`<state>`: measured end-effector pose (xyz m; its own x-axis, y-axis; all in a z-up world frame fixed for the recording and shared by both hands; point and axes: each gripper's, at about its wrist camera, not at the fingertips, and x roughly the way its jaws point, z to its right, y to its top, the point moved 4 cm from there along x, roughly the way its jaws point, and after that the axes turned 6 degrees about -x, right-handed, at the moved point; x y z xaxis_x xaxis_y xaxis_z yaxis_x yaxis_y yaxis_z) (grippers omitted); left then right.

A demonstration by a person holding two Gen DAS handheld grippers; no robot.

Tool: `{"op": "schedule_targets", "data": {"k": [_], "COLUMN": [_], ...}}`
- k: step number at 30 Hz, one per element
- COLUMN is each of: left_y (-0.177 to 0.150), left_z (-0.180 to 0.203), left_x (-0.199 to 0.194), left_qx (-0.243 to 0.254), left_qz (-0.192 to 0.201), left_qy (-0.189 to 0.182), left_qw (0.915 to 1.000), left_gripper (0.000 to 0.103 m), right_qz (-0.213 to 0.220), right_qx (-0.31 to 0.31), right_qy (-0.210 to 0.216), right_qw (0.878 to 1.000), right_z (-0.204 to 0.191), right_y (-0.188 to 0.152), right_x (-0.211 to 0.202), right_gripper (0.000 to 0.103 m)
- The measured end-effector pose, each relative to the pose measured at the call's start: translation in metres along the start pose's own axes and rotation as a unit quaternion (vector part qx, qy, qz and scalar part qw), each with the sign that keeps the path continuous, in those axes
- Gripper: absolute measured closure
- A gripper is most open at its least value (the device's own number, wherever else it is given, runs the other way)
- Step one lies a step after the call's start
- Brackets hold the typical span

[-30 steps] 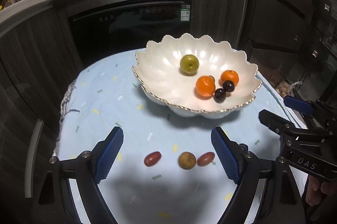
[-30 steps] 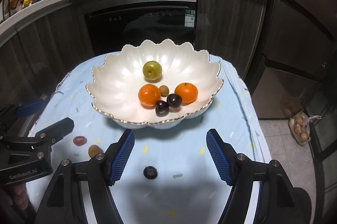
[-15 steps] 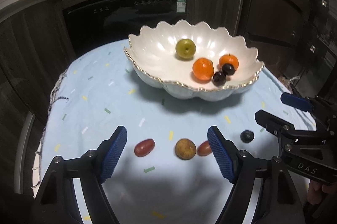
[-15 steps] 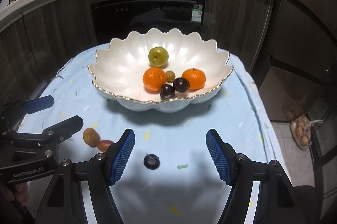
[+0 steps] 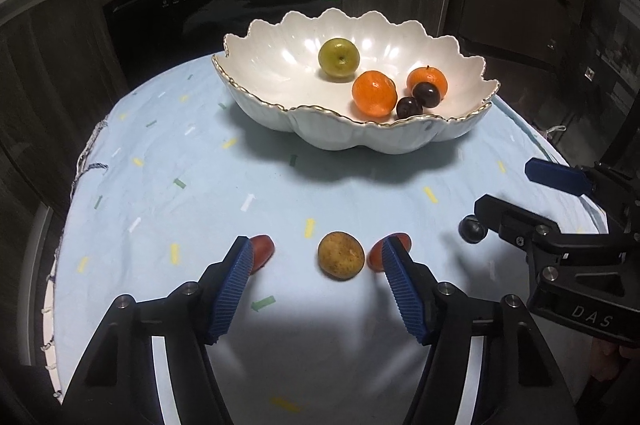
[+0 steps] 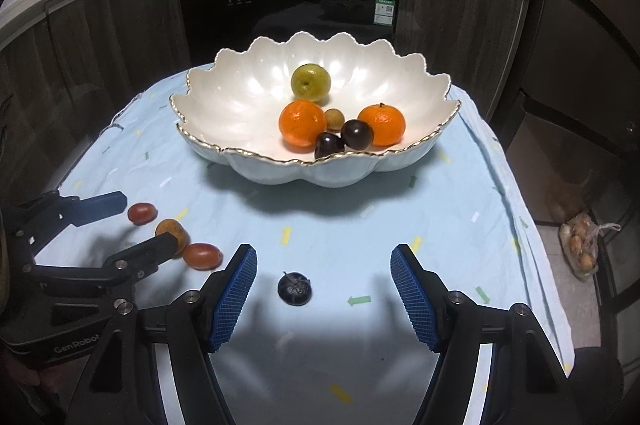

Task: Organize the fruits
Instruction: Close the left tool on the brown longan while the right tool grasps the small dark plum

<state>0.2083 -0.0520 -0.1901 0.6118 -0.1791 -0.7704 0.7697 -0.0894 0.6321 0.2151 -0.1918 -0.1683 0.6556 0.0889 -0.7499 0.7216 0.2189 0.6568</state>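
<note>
Blue-padded left gripper [image 5: 316, 257] is held wide open and empty, a brown fruit [image 5: 341, 260] framed between two red fruits. Right gripper [image 6: 324, 265], equally spread and empty, frames a dark fruit [image 6: 295, 289] on open cloth [image 6: 460, 209] before the scalloped bowl [image 6: 224, 105].

- The left gripper [image 5: 316, 257] stands spread wide, with the brown round fruit [image 5: 341, 255] lying loose between its fingers; a red oval fruit [image 5: 262, 252] sits just behind one fingertip and another red fruit [image 5: 390, 252] behind the other
- The right gripper [image 6: 323, 263] is spread too, the dark berry [image 6: 295, 289] alone in its gap
- Bare tablecloth [image 6: 400, 221] separates both from the scalloped bowl [image 6: 248, 161]
- In the bowl, fruit crowds the right half
</note>
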Motion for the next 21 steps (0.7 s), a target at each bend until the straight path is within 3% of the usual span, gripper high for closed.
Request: {"op": "schedule_targets", "data": {"k": [4,14,21], "left_y": [-0.001,-0.003,-0.001], "left_z": [-0.001,0.000,-0.002], "left_x": [0.002,0.010,0.013], "left_qx": [-0.006,-0.021,-0.033], "left_qz": [-0.003,-0.015,-0.018], "left_qy": [-0.005,-0.022,-0.034], "left_qw": [1.0000,0.9994,0.9987], "left_gripper": [0.039,0.053,0.060], "right_qz": [-0.006,-0.028,-0.035], "right_qx": [0.006,0.019,0.012], "right_qy": [0.003,0.026,0.036], "right_qw": [1.000,0.999,0.999], "right_z": [0.002,0.002,-0.004], "right_y": [-0.002,-0.007,-0.010], "right_x": [0.003,0.015,0.019], "right_gripper": [0.032,0.054,0.059]}}
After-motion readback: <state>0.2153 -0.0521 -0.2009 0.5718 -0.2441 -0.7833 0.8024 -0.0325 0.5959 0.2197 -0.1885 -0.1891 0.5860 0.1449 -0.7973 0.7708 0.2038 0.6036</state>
